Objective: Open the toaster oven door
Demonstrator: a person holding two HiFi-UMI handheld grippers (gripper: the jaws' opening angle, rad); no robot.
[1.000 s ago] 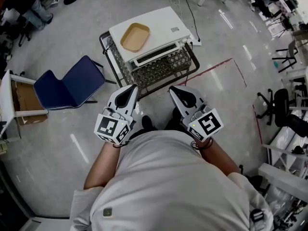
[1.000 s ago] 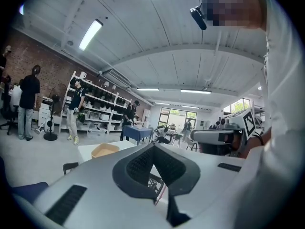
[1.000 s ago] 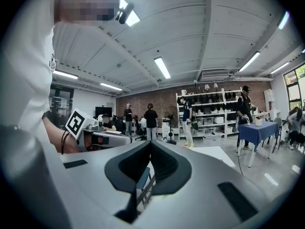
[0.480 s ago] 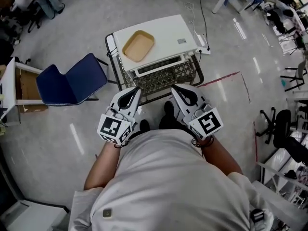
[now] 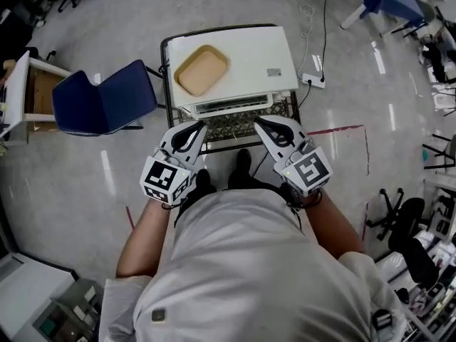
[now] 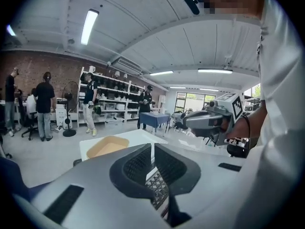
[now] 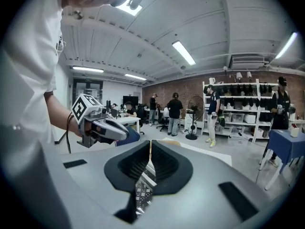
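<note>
The white toaster oven (image 5: 246, 55) sits on a black wire cart (image 5: 239, 128) right in front of me, its door (image 5: 235, 107) closed and facing me. A tan tray (image 5: 202, 70) lies on top of it and also appears as the tan tray (image 6: 107, 147) in the left gripper view. My left gripper (image 5: 201, 125) hovers just short of the door's left end, jaws together and empty. My right gripper (image 5: 258, 121) hovers near the door's right end. Its jaws are just beginning to open, with only a hairline slit and nothing between them. Neither touches the oven.
A blue chair (image 5: 107, 98) stands left of the cart, beside a white shelf with a cardboard box (image 5: 32, 91). A power strip and cable (image 5: 313, 80) lie to the right. Red floor tape (image 5: 349, 130) runs nearby. People stand at distant shelves (image 7: 228, 113).
The oven and cart have come closer and are now square in front of me. Both grippers have gone from well short of the cart to right at the oven's front.
</note>
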